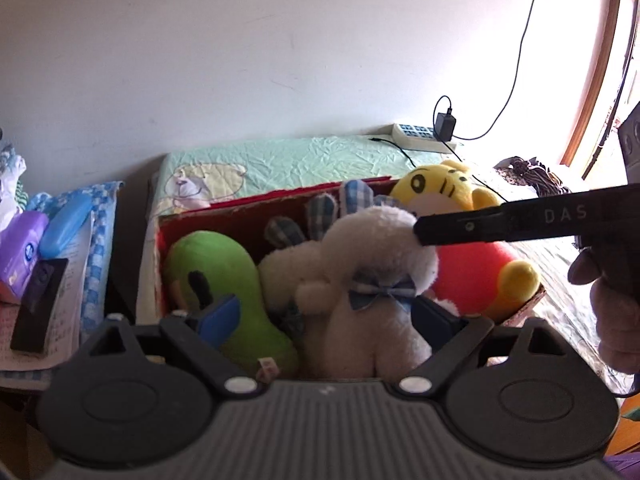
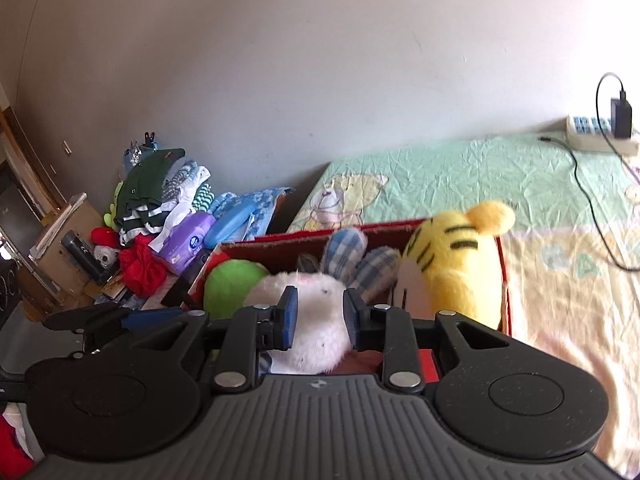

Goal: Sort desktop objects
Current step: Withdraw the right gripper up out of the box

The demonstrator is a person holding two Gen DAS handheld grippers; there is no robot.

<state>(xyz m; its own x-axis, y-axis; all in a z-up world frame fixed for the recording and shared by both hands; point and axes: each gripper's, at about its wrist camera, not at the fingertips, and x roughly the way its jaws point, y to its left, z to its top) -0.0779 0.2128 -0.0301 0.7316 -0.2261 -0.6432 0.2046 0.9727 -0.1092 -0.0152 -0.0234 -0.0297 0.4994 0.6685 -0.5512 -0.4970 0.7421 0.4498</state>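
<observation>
Right gripper [image 2: 319, 316] sits directly over the white plush rabbit [image 2: 310, 320], blue pads to either side of its head; the head bulges between them, and I judge the jaws closed on it, though actual contact is partly hidden. Left gripper [image 1: 326, 314] is spread wide, its pads flanking the rabbit's body without pressing it; it holds nothing. In the left wrist view the right gripper's finger [image 1: 500, 224] comes in from the right and meets the rabbit's head. Rabbit stands roughly upright in the red box [image 1: 280, 200], long axis vertical, checked ears [image 2: 348, 252] pointing toward the far wall of the box. It is wedged between the green plush toy [image 1: 224, 280] at the box's left end and the yellow tiger toy [image 2: 456, 264] at the right end, touching both. Judgement: the right gripper has the hold, so any lift should go straight up along the rabbit's axis, or the neighbours may drag with it.
</observation>
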